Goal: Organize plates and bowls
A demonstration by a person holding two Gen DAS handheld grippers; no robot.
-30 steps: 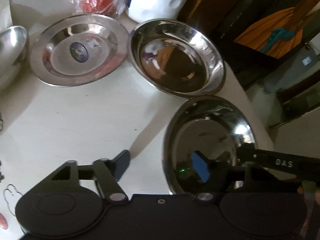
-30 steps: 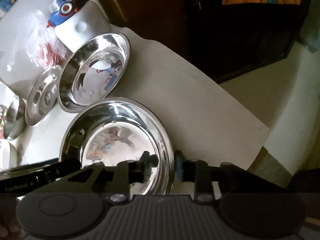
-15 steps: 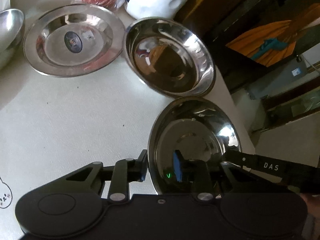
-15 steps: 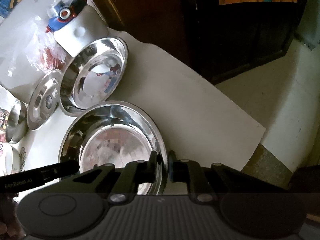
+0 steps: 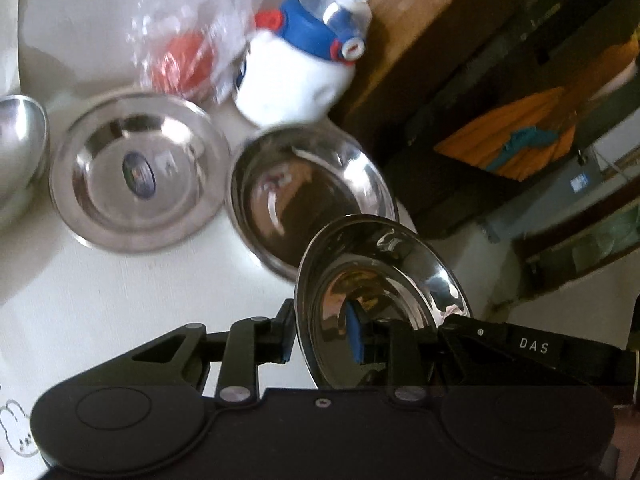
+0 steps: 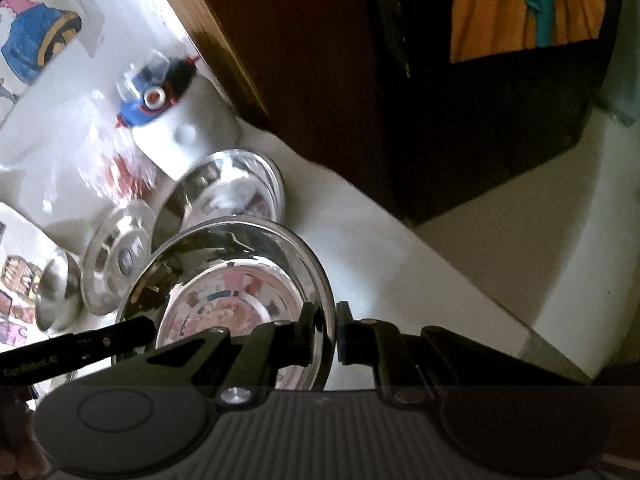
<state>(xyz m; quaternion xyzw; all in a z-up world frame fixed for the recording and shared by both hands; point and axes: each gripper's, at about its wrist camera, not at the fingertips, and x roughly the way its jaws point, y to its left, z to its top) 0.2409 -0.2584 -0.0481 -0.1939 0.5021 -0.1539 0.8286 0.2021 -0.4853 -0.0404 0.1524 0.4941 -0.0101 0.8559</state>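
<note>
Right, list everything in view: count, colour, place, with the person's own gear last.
held dish: one, shiny steel, lifted above the table at the near right, gripped on opposite rims by both tools
deep dish: one, steel, on the table just beyond the held dish
flat plate: one, steel with a dark sticker at its centre, left of the deep dish
bowl: one, steel, at the far left edge
plastic bag: one, clear with something red inside, behind the flat plate
jug: one, white with a blue and red lid, behind the deep dish
table: one, white
left tool: one, black, shut on the held dish
right tool: one, black, shut on the held dish
</note>
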